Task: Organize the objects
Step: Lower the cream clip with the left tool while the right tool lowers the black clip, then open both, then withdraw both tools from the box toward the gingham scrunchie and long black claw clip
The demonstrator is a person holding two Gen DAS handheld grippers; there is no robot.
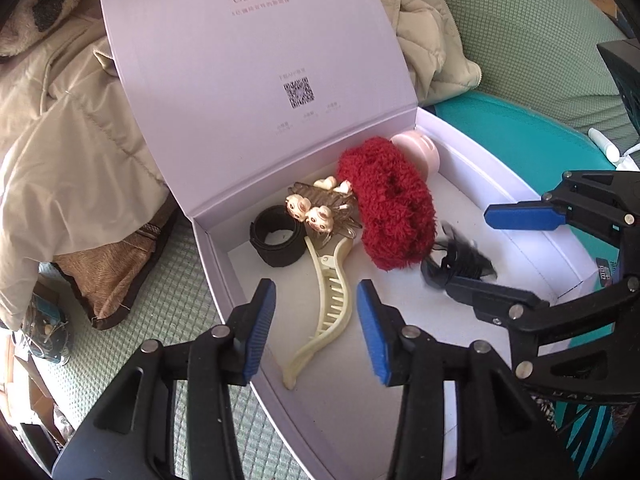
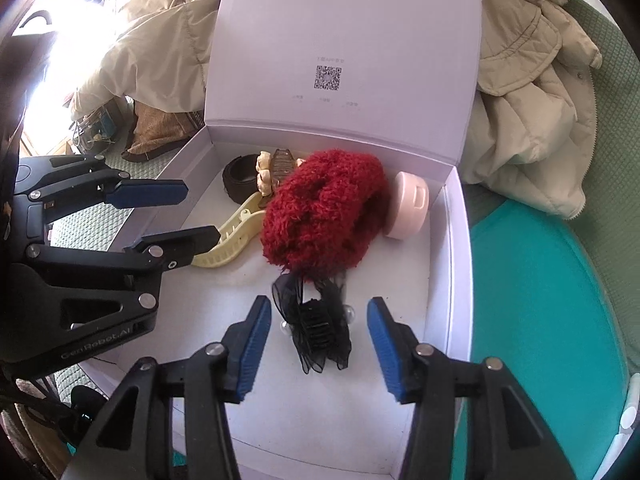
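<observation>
A white box (image 1: 460, 148) stands with its lid up. Inside lie a red fluffy scrunchie (image 1: 388, 204), a pink round case (image 1: 420, 150), a black band (image 1: 278, 242), a brown clip with cream bunny figures (image 1: 320, 210), a cream claw clip (image 1: 330, 308) and a black mesh bow clip (image 2: 318, 326). My left gripper (image 1: 316, 300) is open over the cream claw clip, whose teeth lie between the blue pads untouched. My right gripper (image 2: 319, 312) is open around the black bow clip, pads apart from it. Each gripper also shows in the other view, the right gripper (image 1: 468, 252) and the left gripper (image 2: 202, 214).
Beige padded coats (image 2: 520, 112) are piled behind and beside the box lid (image 2: 348, 40). The box rests on a teal surface (image 2: 540, 300) over a green quilted cover (image 1: 520, 40). A white tube (image 1: 604, 146) lies at the far right.
</observation>
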